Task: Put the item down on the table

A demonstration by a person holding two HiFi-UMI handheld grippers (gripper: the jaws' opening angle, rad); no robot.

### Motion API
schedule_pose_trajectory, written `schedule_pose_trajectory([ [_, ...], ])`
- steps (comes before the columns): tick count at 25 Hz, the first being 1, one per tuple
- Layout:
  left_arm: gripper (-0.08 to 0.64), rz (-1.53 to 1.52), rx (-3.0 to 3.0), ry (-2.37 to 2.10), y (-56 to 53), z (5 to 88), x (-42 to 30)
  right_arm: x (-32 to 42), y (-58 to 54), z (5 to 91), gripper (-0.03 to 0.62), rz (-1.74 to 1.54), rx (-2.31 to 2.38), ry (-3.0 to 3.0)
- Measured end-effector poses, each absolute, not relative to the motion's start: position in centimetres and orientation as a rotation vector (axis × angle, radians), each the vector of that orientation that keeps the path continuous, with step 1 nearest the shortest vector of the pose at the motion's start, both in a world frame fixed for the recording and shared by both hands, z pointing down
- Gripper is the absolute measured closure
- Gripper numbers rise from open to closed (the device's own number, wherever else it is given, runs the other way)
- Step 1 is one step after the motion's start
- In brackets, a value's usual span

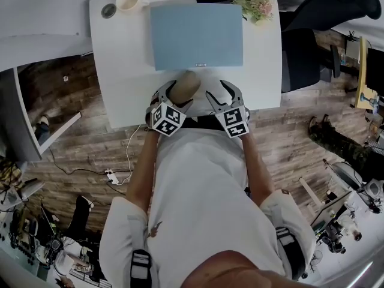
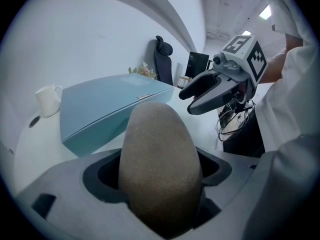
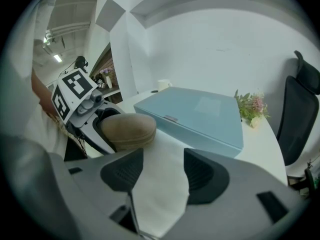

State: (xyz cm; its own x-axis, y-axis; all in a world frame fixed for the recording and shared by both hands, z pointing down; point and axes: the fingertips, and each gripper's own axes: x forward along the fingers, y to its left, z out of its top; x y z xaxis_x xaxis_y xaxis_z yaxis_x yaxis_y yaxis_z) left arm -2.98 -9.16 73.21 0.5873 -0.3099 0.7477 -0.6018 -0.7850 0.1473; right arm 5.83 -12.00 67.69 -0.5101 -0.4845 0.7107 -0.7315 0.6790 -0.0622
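Tan oval item (image 2: pixel 160 149) between left gripper (image 2: pixel 159 173) fingers; right gripper (image 3: pixel 163 172) fingers apart, empty

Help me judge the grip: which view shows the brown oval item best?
The left gripper view: the brown oval item fills its centre, clamped between both jaws. The head view shows only its far end; the right gripper view shows its side.
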Motion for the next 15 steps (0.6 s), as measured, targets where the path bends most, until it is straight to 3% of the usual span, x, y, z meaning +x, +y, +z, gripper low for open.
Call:
schedule_pose_trajectory([
  [15, 0.155, 1.078, 2.393, -0.691, -8.5, 74.6, -2.9, 5.4, -11.4, 68.3, 0.334, 0.474, 0.905, -2.202],
])
